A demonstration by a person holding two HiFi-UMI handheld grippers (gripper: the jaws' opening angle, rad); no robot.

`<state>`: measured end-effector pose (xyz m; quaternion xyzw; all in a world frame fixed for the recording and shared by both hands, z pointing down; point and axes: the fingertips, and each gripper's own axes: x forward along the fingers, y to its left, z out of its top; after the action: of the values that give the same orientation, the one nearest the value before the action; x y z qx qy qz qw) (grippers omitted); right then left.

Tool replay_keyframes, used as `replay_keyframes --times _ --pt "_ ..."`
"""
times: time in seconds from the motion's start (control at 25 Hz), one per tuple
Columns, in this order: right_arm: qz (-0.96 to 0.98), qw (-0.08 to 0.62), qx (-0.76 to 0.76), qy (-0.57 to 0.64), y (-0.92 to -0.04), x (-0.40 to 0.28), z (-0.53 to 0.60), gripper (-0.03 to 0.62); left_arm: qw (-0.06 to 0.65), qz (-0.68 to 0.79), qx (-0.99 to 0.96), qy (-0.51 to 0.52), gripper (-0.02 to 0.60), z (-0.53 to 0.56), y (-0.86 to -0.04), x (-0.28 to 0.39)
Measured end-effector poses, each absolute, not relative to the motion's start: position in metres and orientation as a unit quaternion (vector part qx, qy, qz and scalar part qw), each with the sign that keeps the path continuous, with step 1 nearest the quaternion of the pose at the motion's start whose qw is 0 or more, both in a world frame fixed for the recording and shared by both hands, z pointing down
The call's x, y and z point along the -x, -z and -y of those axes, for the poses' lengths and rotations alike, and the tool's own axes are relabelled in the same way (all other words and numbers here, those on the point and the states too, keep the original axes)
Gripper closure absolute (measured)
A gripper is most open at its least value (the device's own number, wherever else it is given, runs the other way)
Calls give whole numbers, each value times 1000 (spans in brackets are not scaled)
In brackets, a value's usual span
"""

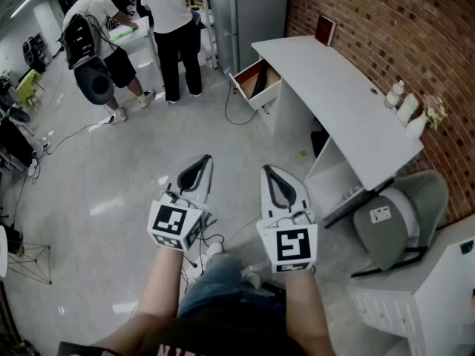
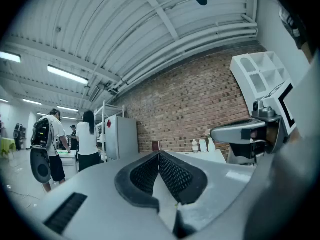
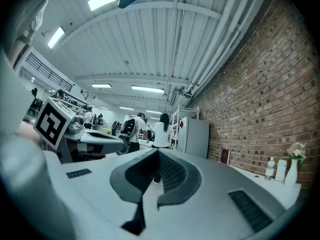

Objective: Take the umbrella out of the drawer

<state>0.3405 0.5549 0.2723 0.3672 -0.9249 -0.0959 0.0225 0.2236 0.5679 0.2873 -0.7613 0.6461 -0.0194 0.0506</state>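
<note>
Left gripper (image 1: 197,170) is held level at the lower centre of the head view, its jaws pressed together with nothing between them. In its own view the ribbed pads (image 2: 175,174) are seen meeting at the tips. Just to its right, the right gripper (image 1: 276,180) is held the same way, jaws likewise closed and empty. Both are seen side by side over the floor (image 1: 111,191), well apart from the desk (image 1: 334,87).

No part of the task is judged done. The drawer (image 1: 245,93) is already pulled open at the upper centre of the head view, at the desk's far end. A dark, long thing lies in it and is taken to be the umbrella (image 1: 259,84), though it is too small for certainty. What is left: the drawer must be approached, 1 gripper opened, and the umbrella clamped and lifted out.

The drawer and its contents are shown by the head view alone; neither gripper view takes them in. The chair (image 1: 401,221) at the lower right is also given only there. A person with a backpack (image 1: 96,21) and a second person (image 1: 174,21), at the upper left, are seen from above there and from the side in both gripper views. The ceiling (image 2: 125,34) is shown only by the gripper views. The left gripper's marker cube (image 3: 50,121) is caught side-on at the left edge of the right gripper view.
</note>
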Motion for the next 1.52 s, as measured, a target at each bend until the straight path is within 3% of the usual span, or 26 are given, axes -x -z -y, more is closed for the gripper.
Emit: replay_keyframes --times 0.36,0.56,0.76,1.0,1.16,1.52 --pt "930 -2 -356 93 -264 -361 -572 600 56 -651 757 4 583 -582 -275 -241" --pt "947 -56 -312 47 -265 -354 -554 600 46 -642 765 15 583 -555 -289 -237" --pt "950 -51 -307 29 -278 -331 -509 514 44 -647 761 13 583 -512 -302 -210" --pt "945 -19 -325 29 -292 -280 -434 511 27 -629 777 16 583 -437 -310 -166" --pt "941 -6 -336 34 -296 -244 -382 597 23 -620 784 -7 583 -386 -309 -129" --pt "929 11 -366 55 -294 -166 -274 600 24 -585 810 8 584 -269 -311 -62"
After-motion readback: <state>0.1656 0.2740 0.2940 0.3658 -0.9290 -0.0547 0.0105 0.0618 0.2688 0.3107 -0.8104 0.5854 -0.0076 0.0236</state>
